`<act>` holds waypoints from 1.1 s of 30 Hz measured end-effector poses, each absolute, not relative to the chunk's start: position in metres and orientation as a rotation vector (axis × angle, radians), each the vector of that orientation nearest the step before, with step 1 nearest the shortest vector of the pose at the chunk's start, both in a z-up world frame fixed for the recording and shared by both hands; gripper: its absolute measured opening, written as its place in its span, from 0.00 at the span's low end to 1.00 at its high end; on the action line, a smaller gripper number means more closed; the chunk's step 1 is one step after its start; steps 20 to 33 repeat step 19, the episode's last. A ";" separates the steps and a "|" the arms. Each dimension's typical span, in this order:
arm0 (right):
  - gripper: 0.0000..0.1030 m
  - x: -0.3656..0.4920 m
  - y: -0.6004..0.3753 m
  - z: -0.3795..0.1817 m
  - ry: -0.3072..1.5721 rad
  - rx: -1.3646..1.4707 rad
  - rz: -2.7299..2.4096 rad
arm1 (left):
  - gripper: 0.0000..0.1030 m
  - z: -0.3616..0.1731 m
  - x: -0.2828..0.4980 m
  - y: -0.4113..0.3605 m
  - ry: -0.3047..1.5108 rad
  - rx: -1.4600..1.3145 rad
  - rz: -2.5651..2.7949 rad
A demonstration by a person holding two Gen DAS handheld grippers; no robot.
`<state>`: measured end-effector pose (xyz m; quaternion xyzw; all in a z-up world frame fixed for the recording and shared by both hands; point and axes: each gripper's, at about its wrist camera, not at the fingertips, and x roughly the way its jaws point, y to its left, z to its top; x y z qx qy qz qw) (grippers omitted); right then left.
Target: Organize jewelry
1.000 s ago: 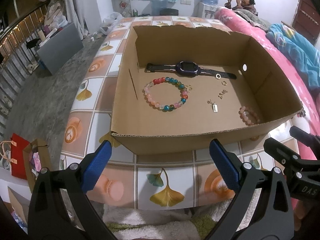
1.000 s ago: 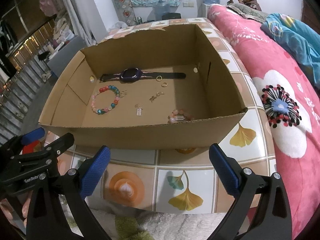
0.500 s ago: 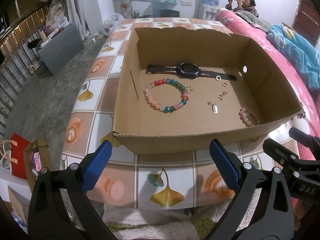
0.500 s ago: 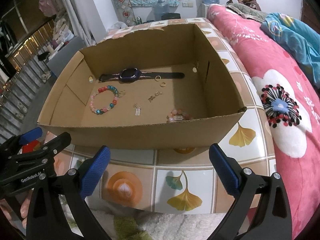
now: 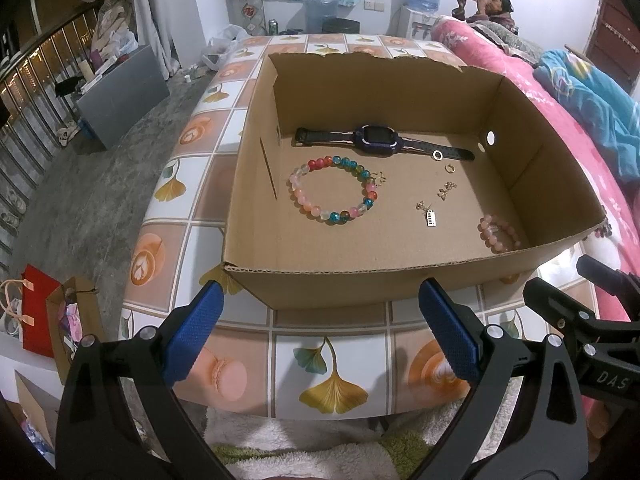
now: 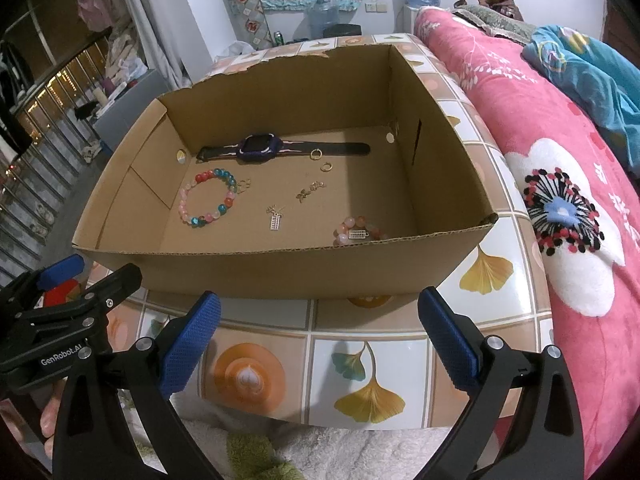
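Cardboard box, open-topped, is set on a tiled tabletop printed with ginkgo leaves. All jewelry is held on the box floor. A dark smartwatch with its strap laid flat is placed along the far wall of the box. A multicoloured bead bracelet is laid just in front of the smartwatch, toward the box's left wall. Two small gold rings are seen by the watch strap, one of them lying on it. Small gold earrings and a silver abacus charm are scattered mid-floor, to the right of the multicoloured bead bracelet. A pink bead bracelet bearing its own small charm is lodged in the box's near right corner.

Left gripper and right gripper are both held spread wide and empty, short of the box's near wall, over the tabletop edge. "GenRobot.AI" is read on the left gripper body in the right wrist view; "DAS" is partly read on the right gripper body in the left wrist view.
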<state>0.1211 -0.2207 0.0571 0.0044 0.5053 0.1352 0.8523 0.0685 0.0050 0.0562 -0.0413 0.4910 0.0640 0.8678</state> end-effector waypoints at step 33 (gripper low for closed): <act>0.93 0.120 -0.220 0.057 1.064 0.008 0.284 | 0.92 0.059 0.069 0.002 1.027 -0.088 0.128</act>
